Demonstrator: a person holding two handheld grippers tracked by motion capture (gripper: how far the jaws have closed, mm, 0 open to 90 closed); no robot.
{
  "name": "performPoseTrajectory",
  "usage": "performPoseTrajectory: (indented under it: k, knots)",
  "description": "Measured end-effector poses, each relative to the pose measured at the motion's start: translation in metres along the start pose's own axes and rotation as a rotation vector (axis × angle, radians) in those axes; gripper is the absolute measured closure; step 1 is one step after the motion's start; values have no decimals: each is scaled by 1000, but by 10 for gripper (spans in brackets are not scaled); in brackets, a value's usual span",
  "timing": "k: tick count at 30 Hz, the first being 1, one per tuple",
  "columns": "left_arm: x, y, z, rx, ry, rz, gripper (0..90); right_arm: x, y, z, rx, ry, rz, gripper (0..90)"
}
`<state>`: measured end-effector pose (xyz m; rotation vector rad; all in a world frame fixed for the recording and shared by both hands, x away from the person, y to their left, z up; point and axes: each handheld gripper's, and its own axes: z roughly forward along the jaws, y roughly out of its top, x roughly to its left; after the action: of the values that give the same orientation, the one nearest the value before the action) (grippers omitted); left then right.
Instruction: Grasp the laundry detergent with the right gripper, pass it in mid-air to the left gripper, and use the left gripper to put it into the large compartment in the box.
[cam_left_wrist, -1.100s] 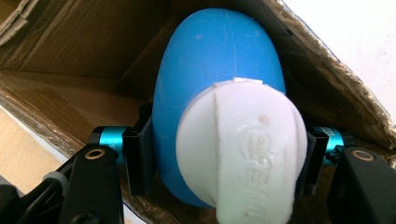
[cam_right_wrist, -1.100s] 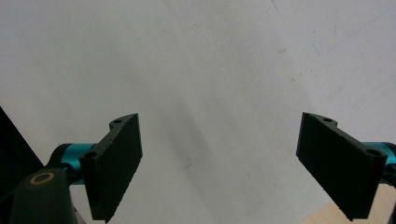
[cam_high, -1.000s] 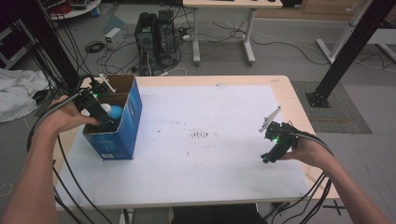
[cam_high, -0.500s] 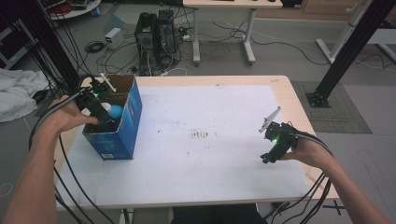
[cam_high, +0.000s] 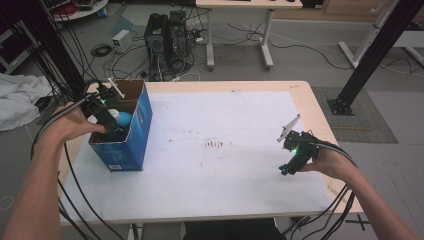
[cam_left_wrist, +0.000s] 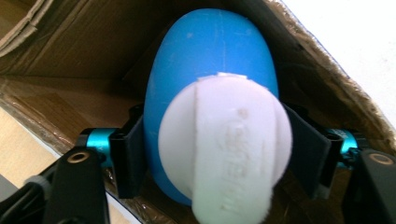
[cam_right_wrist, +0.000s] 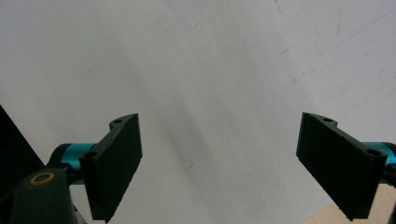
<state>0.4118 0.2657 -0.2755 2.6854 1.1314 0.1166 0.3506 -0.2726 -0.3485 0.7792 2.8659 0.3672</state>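
Reaching into an open blue cardboard box (cam_high: 131, 131) at the left edge of the table (cam_high: 225, 190), the left gripper (cam_high: 109, 124) holds a blue egg-shaped object (cam_left_wrist: 210, 60) with a white cap (cam_left_wrist: 226, 144), its black jaws pressed against the object's two sides. In the left gripper view the blue body fills the space between the jaws, with the white cap turned toward the camera and the brown inner walls of the box behind it. From above, only a patch of blue and white (cam_high: 121, 118) shows inside the box beside the person's left hand (cam_high: 70, 125); what the object is cannot be made out with any confidence. A white sheet (cam_high: 210, 115) covers most of the tabletop, marked near its middle by a small cluster of dark smudges (cam_high: 214, 144). Well apart from the box, near the right edge, the right gripper (cam_high: 290, 165) hangs just above the sheet in the person's right hand (cam_high: 327, 162), a green light glowing on its body. The right gripper view shows its jaws spread wide with nothing between them, only bare white surface below. Beyond the far side of the table, computer towers (cam_high: 167, 35) and loose cables lie on the grey floor.
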Motion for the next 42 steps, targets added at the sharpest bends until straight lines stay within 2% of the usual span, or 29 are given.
performPoseTrajectory:
  k: [1,2,3,4,5,7,9,10,11,12,13,14,16,17,19,21,23,24,25,29,31,33,35,38,42]
  knots:
    - [0,0,-1,10,3,10,305,0,0,0,3,-3,3,135]
    - [0,0,-1,4,5,4,305,0,0,0,4,-2,4,135]
    - [-1,0,-1,-6,3,-7,305,-2,1,1,-16,-6,-29,135]
    - [-1,0,-1,-5,4,-1,305,0,1,0,-2,0,-1,135]
    - [-1,0,-2,-8,4,-6,305,-2,1,0,-8,-4,-22,135]
    - [-1,1,-3,1,4,5,301,0,1,-1,1,0,0,135]
    - [-2,1,-2,-11,2,-15,286,0,1,-1,0,-1,-2,135]
    - [-1,1,-4,9,6,9,285,0,1,-1,2,0,-3,135]
    - [0,1,-5,10,6,14,286,0,1,0,-1,0,-3,135]
    - [-2,1,-5,-5,6,-5,285,0,1,0,-2,1,-2,135]
    - [-3,1,-5,-14,6,-13,285,-1,1,0,-17,-3,-23,135]
    - [-1,2,-7,7,13,12,285,-1,1,0,-9,-3,-11,135]
    - [-2,2,-7,-9,11,-1,285,0,0,-1,2,-3,6,135]
    - [-2,2,-8,-4,14,7,278,0,0,-1,-1,-1,1,135]
    - [-3,3,-8,-15,15,-6,250,0,0,0,-3,-1,-4,135]
    - [-2,4,-11,-2,19,14,250,-1,-1,0,-10,-3,-8,135]
    - [-4,4,-11,-32,20,-16,250,-1,-1,0,-13,-2,-7,135]
    - [-2,4,-13,-17,27,11,250,-1,-1,-1,-6,-2,-1,135]
    - [-2,5,-15,-23,29,9,249,0,-1,-1,-4,-4,8,135]
    - [-2,7,-21,-38,49,13,225,-1,-2,0,-14,-4,-9,135]
    - [-2,8,-24,-44,58,15,224,0,-2,-1,-2,-6,4,135]
    - [-3,9,-27,-57,84,14,177,-1,-3,0,-9,-4,-8,135]
    - [-4,11,-32,-70,100,14,171,-1,-3,0,-10,-2,-7,135]
    - [-10,14,-42,-98,129,36,166,-1,-3,-1,-10,-3,0,135]
    - [-22,23,-59,-120,121,94,166,-1,-4,-1,-11,-6,-3,135]
